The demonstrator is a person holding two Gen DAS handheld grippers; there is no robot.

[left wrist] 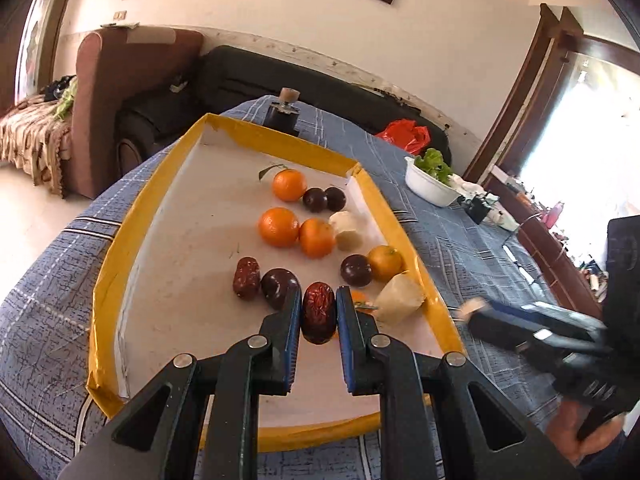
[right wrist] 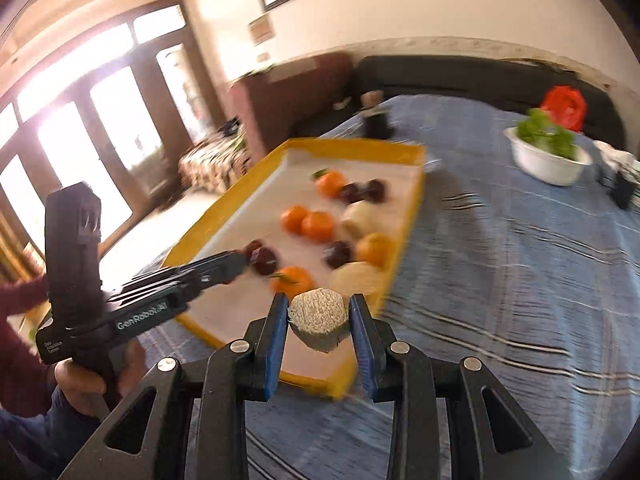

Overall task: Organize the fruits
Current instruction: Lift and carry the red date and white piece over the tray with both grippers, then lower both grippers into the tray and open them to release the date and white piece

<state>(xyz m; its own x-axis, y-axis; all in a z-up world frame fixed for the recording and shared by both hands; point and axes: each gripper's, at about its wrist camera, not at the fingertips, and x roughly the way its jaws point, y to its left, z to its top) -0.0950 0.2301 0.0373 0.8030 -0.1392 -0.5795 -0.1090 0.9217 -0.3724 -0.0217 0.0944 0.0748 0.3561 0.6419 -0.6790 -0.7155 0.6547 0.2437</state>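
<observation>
Blue checked tablecloth (left wrist: 460, 240) in a sunlit living room, yellow-rimmed tray (left wrist: 120, 240) of oranges and dark plums, left gripper (left wrist: 319, 304) clamped on wrinkled red date (left wrist: 318, 312) over the tray, right gripper (right wrist: 319, 312) clamped on pale spongy chunk (right wrist: 318, 314) at the tray's near corner

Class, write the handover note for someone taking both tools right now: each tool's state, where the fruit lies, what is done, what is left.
Left tool: shut on a red date, above the near part of the yellow-rimmed tray.
Right tool: shut on a pale, rough-faced cut piece, at the tray's near right corner.
In tray: oranges, dark round fruits, another date, pale pieces, still mixed.
Done: two items gripped.
Left: set both down and group the rest by kind.
</observation>
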